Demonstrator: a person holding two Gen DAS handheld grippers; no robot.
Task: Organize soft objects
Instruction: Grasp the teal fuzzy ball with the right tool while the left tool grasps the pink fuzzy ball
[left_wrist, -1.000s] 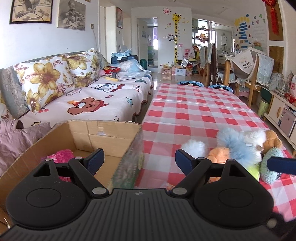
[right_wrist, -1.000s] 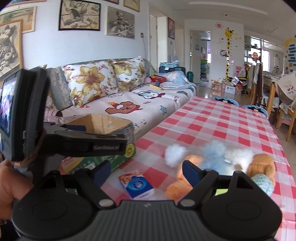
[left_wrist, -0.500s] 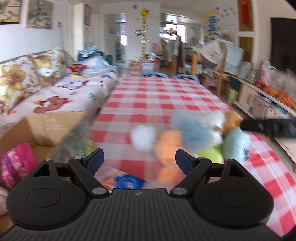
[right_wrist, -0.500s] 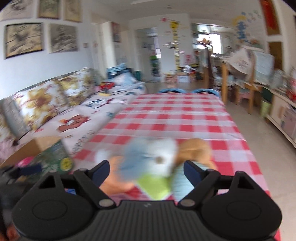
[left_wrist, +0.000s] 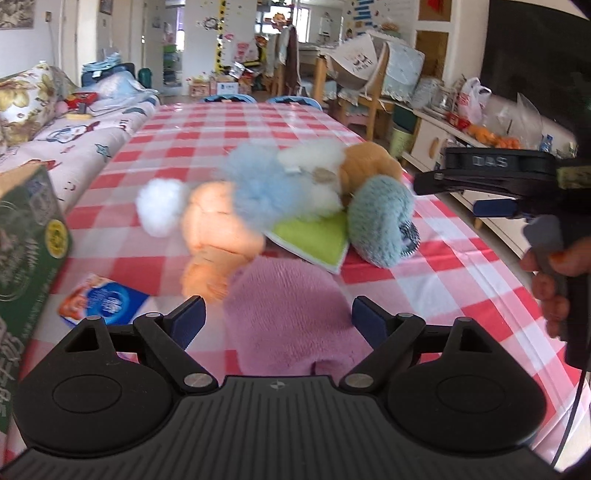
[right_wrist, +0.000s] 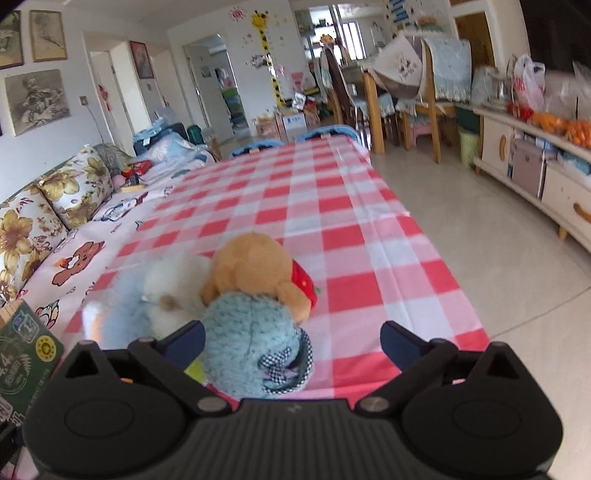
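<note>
While both grippers' fingers gape, fluffy pastel plush toys lie heaped on checked tablecloth.

The left gripper sits low in its frame, jaws wide apart. The right gripper, jaws just opened wider, shows at right edge, gripped by a hand.

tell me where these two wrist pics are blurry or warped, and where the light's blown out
Left wrist view: the pile's fluffy pale blue plush and peach plush toy are smeared by motion blur, a bright patch washes out the peach one, and the black left gripper stays sharp. Right wrist view: the knitted teal plush is fairly crisp, the red-and-white checked tablecloth bows with fisheye, and the far windows glare.
</note>
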